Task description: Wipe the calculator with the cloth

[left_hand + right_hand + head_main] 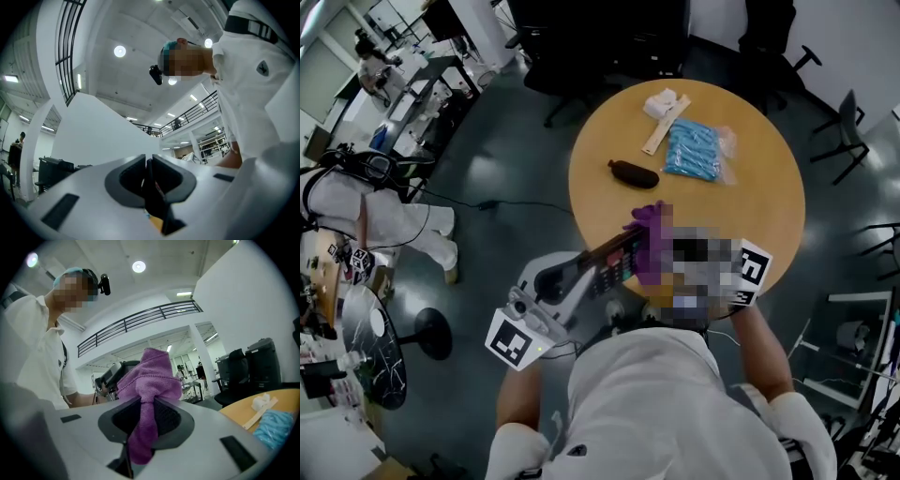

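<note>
Purple fleecy cloth [150, 376] and dark flat calculator [617, 261] standing out against a tan round wooden desk [769, 197]

The calculator is showing small coloured keys on its dark face. The left gripper [149, 180] and the right gripper [145, 420] are both showing pale grey shells, black pads and cubes patterned in black-and-white squares. A dark brown oblong pouch [633, 173], a turquoise plastic packet [694, 150] and a white folded wad [664, 101] are contrasting with the desk; the floor [506, 159] is showing dark grey.

White short-sleeved polo shirt [647, 403]

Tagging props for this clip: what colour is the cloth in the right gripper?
Purple; the cloth shows best in the right gripper view.
</note>
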`<action>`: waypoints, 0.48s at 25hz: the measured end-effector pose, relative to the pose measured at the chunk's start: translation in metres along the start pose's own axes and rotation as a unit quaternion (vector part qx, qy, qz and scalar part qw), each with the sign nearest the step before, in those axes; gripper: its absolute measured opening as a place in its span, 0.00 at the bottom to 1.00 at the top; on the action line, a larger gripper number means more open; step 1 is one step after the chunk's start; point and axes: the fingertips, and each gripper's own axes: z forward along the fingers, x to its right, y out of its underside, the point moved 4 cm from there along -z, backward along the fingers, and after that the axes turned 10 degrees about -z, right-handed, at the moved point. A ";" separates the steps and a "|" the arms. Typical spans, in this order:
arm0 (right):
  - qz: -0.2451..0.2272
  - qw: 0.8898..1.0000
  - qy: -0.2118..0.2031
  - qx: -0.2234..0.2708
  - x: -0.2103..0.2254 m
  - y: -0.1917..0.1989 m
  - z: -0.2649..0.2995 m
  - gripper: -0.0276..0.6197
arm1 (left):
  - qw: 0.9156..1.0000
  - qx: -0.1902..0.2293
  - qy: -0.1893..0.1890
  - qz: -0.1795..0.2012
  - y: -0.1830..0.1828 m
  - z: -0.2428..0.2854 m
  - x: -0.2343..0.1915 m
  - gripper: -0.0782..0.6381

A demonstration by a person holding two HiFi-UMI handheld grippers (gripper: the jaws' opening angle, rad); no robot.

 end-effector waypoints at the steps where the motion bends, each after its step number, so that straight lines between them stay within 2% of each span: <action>1: 0.008 1.000 -0.003 -0.004 -0.002 0.006 0.000 0.17 | 1.000 -0.001 0.000 -0.001 0.001 0.001 0.000 0.18; 7: 0.062 0.997 -0.033 -0.025 -0.015 0.052 0.002 0.17 | 1.000 -0.005 -0.001 -0.011 0.005 0.000 -0.001 0.18; 10: 0.074 0.995 -0.043 -0.043 -0.023 0.069 0.003 0.17 | 1.000 -0.008 -0.002 -0.011 0.008 0.000 -0.002 0.18; 12: 0.069 0.994 -0.052 -0.069 -0.027 0.081 0.003 0.17 | 1.000 -0.015 -0.001 0.002 0.011 0.001 -0.002 0.18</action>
